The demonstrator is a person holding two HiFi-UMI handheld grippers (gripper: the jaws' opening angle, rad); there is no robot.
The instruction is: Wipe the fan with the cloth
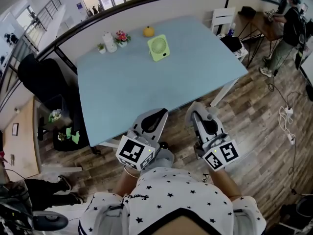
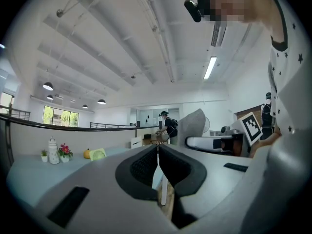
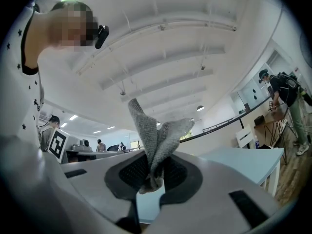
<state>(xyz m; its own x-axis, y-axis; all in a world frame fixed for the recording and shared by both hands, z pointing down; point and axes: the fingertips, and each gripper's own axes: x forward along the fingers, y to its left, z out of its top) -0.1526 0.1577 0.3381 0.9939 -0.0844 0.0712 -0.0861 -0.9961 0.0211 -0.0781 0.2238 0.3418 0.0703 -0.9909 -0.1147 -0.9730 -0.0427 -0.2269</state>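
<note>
I see a pale blue table (image 1: 161, 82) across the upper middle of the head view. Near its far edge, toward the top, stand a green fan (image 1: 158, 48), an orange ornament (image 1: 148, 31) (pumpkin-like, I think), potted flowers (image 1: 122, 37), a white jar (image 1: 109, 42) and a small plant (image 1: 101, 48).

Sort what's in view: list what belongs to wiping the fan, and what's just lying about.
For the job: green fan on the table; grey cloth, clamped in the jaws of the right gripper.

Lying about: white jar, potted flowers, small green plant, orange round thing, all at the table's far edge.
</note>
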